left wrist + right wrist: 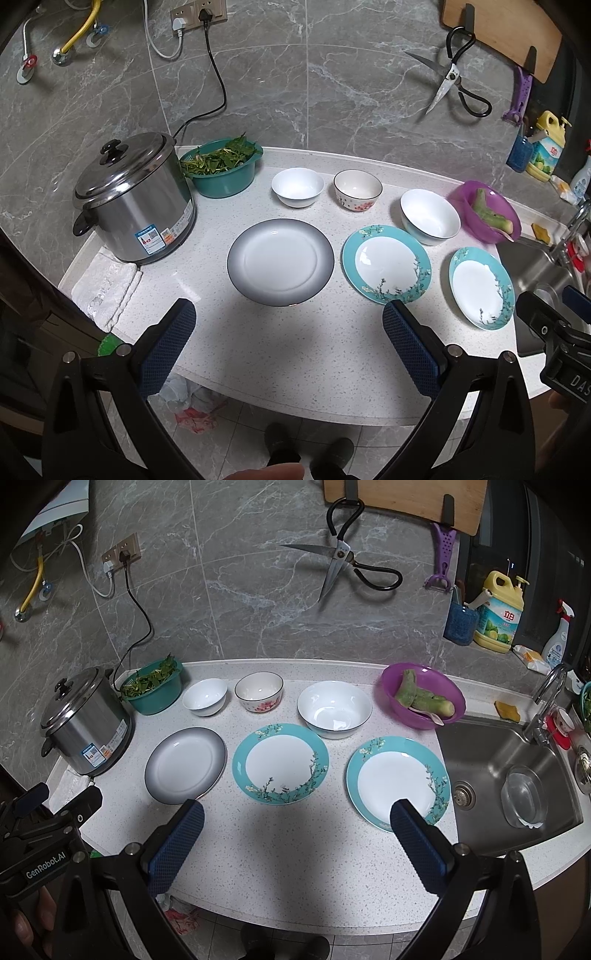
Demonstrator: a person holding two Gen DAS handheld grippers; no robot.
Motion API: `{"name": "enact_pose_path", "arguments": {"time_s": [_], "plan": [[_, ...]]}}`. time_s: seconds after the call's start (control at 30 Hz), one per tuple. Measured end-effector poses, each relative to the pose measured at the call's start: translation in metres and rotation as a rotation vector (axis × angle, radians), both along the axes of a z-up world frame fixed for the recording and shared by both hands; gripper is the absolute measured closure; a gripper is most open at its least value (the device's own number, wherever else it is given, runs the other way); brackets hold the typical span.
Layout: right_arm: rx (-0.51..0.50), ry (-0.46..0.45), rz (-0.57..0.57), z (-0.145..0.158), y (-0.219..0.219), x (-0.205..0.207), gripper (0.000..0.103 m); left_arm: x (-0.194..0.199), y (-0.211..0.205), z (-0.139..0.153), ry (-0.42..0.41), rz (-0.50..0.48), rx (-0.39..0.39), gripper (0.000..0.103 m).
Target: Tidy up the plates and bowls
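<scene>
Nearest to the camera in each wrist view are the jaws, and on both tools they stand wide apart with nothing between them. The left gripper (pixel 290 328) hangs over the front edge of the worktop (pixel 295 369), and the right gripper (pixel 297 829) does the same further toward the sink (pixel 491 760).

Nothing is stacked yet, so the task seems to be at its very beginning. In the right wrist view, three plates lie in a front row, each alone and apart from the others: the grey-rimmed plate (pixel 185 763) at about 10 o'clock from the right gripper, the middle teal plate (pixel 280 763) at 12 o'clock, and the right teal plate (pixel 398 781) at 2 o'clock, partly behind one finger. Behind them stands a row of three bowls, also separate: the small white bowl (pixel 205 697), the flowered bowl (pixel 259 691) and the large white bowl (pixel 334 709).

I judge that all work is left: the plates must go into one pile and the bowls must be nested or grouped.

Outside this group there are a steel cooker (pixel 86 723) and a green basin with leaves (pixel 155 690) at the left, and a purple bowl with vegetables (pixel 423 696) at the right near the sink.
</scene>
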State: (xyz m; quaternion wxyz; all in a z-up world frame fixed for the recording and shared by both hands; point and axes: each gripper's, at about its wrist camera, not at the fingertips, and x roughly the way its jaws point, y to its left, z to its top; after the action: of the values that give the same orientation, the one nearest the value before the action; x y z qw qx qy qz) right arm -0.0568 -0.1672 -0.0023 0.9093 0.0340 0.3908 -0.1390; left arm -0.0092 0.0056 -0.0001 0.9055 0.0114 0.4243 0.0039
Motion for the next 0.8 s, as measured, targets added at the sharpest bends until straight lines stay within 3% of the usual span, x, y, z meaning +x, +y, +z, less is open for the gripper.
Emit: {"name": "enact_pose_path", "arguments": {"time_s": [0.8], "plan": [[-0.001, 0.001, 0.000, -0.0004, -0.0017, -0.0010, 0.000, 0.0005, 0.0003, -0.0013, 0.001, -0.001, 0.004, 0.000]]}}
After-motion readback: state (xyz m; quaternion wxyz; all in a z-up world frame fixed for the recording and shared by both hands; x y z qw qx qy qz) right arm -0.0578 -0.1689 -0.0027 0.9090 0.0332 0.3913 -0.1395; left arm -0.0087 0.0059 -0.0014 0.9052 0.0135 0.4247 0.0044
